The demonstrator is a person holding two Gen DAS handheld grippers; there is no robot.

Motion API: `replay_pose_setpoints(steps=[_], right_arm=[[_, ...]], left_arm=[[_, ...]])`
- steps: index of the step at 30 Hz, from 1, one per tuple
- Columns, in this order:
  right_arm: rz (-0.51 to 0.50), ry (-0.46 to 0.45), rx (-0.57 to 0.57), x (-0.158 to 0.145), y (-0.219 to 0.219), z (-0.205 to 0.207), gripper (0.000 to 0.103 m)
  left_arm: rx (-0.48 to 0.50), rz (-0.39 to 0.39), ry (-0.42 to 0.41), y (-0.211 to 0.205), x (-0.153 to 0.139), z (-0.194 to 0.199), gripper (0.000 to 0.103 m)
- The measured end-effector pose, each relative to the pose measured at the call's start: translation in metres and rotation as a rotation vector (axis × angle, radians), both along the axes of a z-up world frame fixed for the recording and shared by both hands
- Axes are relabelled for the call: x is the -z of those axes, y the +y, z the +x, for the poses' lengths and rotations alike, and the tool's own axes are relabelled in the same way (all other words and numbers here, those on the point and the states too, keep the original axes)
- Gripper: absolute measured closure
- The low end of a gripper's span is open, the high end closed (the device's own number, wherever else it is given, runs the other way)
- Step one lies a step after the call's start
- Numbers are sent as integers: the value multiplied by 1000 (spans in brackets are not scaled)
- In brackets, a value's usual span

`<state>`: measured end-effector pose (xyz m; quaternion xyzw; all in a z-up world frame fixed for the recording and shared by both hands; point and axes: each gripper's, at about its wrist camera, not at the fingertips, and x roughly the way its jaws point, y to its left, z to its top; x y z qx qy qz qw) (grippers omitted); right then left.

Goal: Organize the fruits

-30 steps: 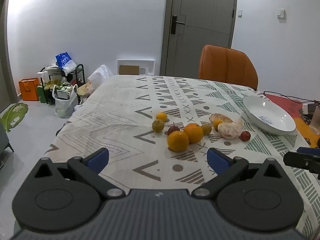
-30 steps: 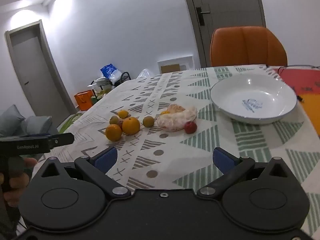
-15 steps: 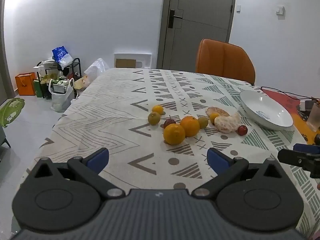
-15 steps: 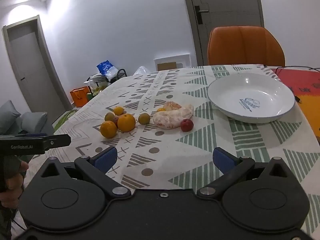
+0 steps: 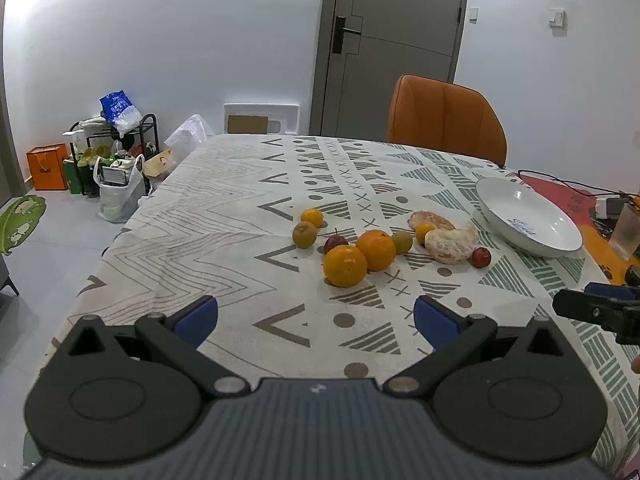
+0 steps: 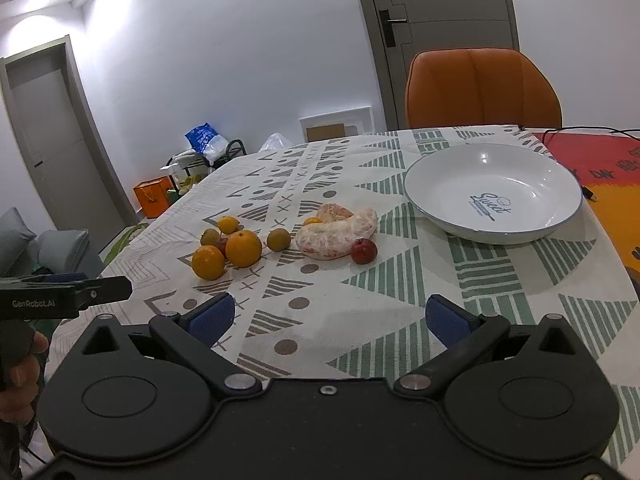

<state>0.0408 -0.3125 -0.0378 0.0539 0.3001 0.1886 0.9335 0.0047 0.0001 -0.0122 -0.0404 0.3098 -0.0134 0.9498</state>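
A table [image 5: 208,216] under a patterned cloth fills the middle of both views, with an orange chair [image 5: 446,120] at its far edge, upper right of centre in the left view. A white bowl [image 6: 493,194] sits right of centre in the right view, holding nothing, and lies apart from the fruit. The left gripper [image 5: 316,318] occupies the bottom of its own frame, jaws spread wide and gripping nothing, above bare cloth short of the fruit. The right gripper [image 6: 328,314] is likewise at the bottom of its frame, jaws spread wide, nothing between them. The fruit lies in a loose row across the centre of the table. A peeled citrus [image 6: 336,232] rests nearest the bowl, with a small yellow fruit [image 6: 312,221] tucked at its far side. Two oranges [image 5: 360,256] touch each other at the near left of the row. A green fruit [image 6: 278,239] lies between the oranges and the peeled citrus. A red fruit [image 6: 364,251] sits just beside the peeled citrus on its near right; a second red fruit [image 5: 335,243] is partly hidden behind the oranges. A small yellow citrus [image 5: 311,217] and another green fruit [image 5: 305,234] mark the far left end.
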Motion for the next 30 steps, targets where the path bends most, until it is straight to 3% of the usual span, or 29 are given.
replay_pose_setpoints(steps=[30], right_arm=[[-15, -3, 8, -6, -3, 0, 0]], left_arm=[[-6, -17, -7, 2, -1, -2, 0]])
